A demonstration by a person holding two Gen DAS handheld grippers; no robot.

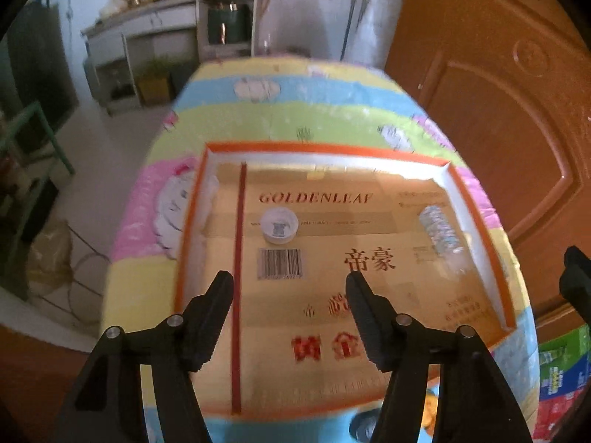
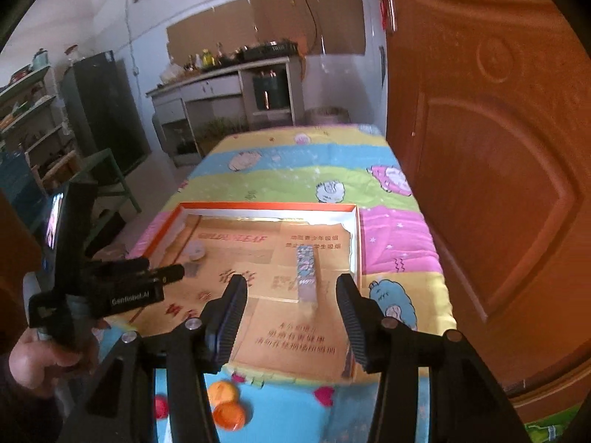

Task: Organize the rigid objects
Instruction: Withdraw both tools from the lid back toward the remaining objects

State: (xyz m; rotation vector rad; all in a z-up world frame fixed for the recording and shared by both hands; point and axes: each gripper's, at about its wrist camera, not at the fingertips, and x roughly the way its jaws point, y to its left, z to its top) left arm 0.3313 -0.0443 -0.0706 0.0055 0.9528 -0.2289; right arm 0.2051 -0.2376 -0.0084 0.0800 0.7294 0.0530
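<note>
The patterned stick (image 2: 307,273), a long narrow rigid piece, lies flat inside the tray (image 2: 356,236) on its printed gold liner, near the right wall and well apart from the white cap (image 1: 279,226), which sits toward the tray's left side. In my right wrist view the stick lies straight ahead of my right gripper (image 2: 291,295), its long axis running away from me along the line of my fingers (image 2: 229,310); its near end shows between the two tips but beyond them, untouched. My right fingers stand moderately wide with nothing held. My left gripper (image 1: 290,288) hovers over the near half of the tray, fingers likewise apart and empty; the white cap is ahead of it and slightly left. I judge the right hand nearer the stick and the left hand nearer the cap. Count inside the tray: one stick, one white cap. On the desk (image 2: 395,229) in front of the tray, outside it: two orange caps (image 2: 229,415) and one red cap (image 2: 160,406), partly hidden by my fingers.
</note>
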